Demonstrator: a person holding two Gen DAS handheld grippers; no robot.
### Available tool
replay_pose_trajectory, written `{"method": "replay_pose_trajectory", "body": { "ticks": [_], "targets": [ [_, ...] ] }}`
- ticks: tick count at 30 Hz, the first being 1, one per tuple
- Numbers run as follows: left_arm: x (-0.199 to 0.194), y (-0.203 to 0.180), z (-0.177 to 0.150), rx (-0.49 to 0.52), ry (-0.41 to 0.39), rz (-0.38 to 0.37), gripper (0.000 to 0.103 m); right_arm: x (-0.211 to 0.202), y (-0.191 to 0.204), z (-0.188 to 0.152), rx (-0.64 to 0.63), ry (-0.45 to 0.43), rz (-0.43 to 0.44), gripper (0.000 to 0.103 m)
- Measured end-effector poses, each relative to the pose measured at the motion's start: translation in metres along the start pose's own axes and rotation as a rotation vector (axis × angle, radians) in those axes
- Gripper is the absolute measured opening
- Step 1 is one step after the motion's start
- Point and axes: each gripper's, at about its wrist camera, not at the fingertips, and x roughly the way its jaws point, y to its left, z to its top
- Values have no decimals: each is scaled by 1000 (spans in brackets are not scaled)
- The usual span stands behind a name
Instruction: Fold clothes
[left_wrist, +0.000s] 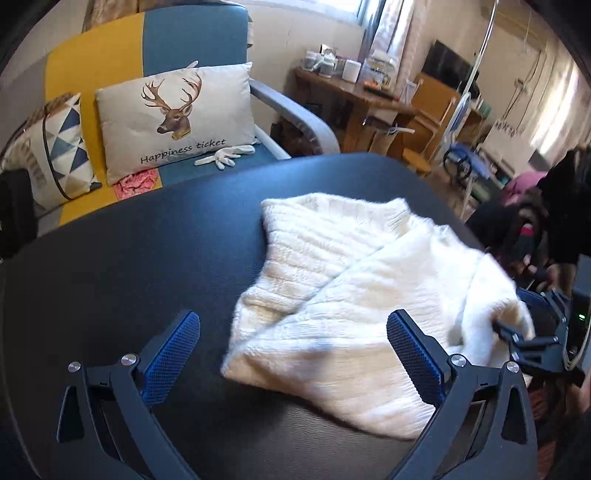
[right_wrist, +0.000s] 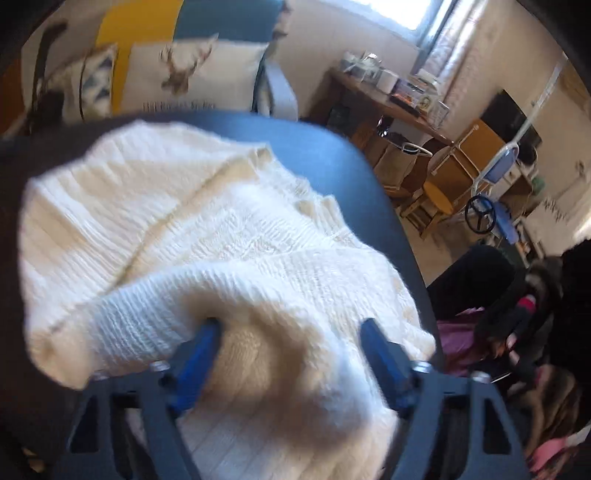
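Note:
A white knitted sweater (left_wrist: 351, 295) lies partly folded on the dark table (left_wrist: 129, 258). My left gripper (left_wrist: 295, 350) hovers over the sweater's near edge. Its blue pads (left_wrist: 173, 354) stand wide apart and grip nothing. At the sweater's right edge my right gripper (left_wrist: 517, 334) meets the cloth. In the right wrist view a thick bunch of the sweater (right_wrist: 184, 221) fills the gap of the right gripper (right_wrist: 291, 354). Its blue pads (right_wrist: 199, 354) press into the bunch from both sides, and the fabric bulges up over them. The table (right_wrist: 332, 158) shows beyond.
Behind the table stands a blue and yellow sofa with a deer cushion (left_wrist: 177, 107), a white glove (left_wrist: 225, 157) and a pink cloth (left_wrist: 135, 182). A cluttered wooden desk (left_wrist: 354, 92) is at the back right. A person in dark clothes (left_wrist: 554, 206) sits on the right.

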Motion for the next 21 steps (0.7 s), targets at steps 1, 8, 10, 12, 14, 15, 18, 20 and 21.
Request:
{"method": "replay_pose_trajectory", "body": {
  "ticks": [1,8,10,12,14,15,18,20,21],
  "targets": [
    [2,1,0,7,5,-4,103,10,-2,1,32,39,43,13],
    [7,10,-13,90,-14,6,103,-80,-4,-67,119,-63,373,6],
    [11,12,-9,92,-2,11,103,-111,2,-99,115,-28,500,7],
    [12,17,-6,66,-3,-14,103,-124,11,-132,86,60,577,7],
    [12,21,-5,51,-7,-27,103,-125,20,-162,56,200,627,12],
    [10,24,-5,38,-10,-37,103,-121,22,-176,35,287,627,13],
    [-2,38,-14,-16,-15,-97,103,-119,8,-178,73,291,556,26],
    [-11,47,-27,-34,-21,-104,103,-123,2,-149,72,179,518,27],
    [-17,52,-33,-42,-21,-107,103,-120,-1,-130,80,124,536,29]
  ]
}}
